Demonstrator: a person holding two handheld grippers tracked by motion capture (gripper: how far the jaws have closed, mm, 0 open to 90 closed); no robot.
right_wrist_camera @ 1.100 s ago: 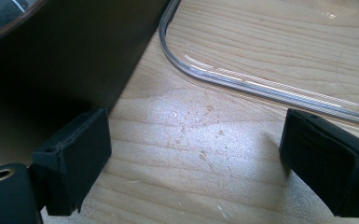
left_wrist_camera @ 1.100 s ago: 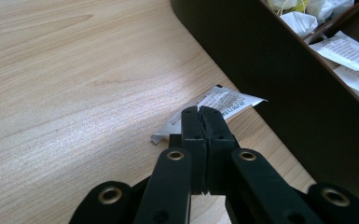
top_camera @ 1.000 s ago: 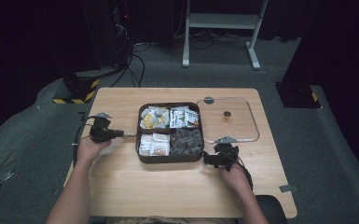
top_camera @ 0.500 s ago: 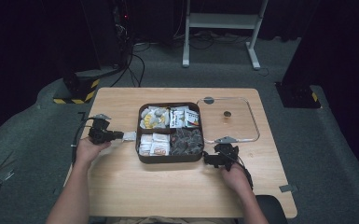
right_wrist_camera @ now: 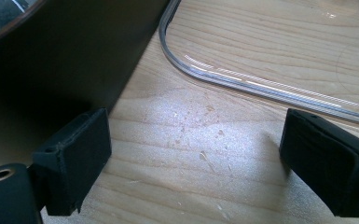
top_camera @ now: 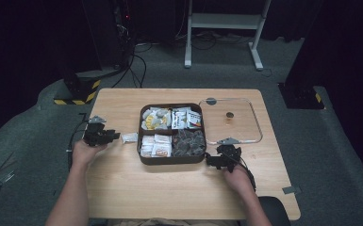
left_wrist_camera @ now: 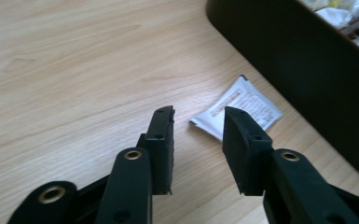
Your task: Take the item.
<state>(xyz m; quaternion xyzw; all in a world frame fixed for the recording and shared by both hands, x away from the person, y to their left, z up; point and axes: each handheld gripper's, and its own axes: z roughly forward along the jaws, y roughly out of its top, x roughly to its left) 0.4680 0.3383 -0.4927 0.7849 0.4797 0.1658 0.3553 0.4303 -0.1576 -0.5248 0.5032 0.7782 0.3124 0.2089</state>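
Observation:
A dark brown compartment tray point(top_camera: 170, 160) sits mid-table, holding packets and snacks in its sections. A small white packet point(top_camera: 129, 137) point(left_wrist_camera: 242, 106) lies flat on the wood just left of the tray. My left gripper point(top_camera: 115, 136) point(left_wrist_camera: 196, 122) hovers right behind that packet, jaws open, nothing between them. My right gripper point(top_camera: 210, 160) point(right_wrist_camera: 196, 154) rests at the tray's front right corner with its jaws wide open over bare wood; the tray wall point(right_wrist_camera: 70, 51) is beside its left jaw.
A clear lid point(top_camera: 231, 121) point(right_wrist_camera: 261, 84) lies flat to the right of the tray, with a small round knob at its centre. The wooden table point(top_camera: 179, 193) has free room in front. Dark floor, cables and stands surround the table.
My left gripper has drawn back slightly to the left and let go of the white packet, which now lies on the table beside the tray. The right gripper has stayed put.

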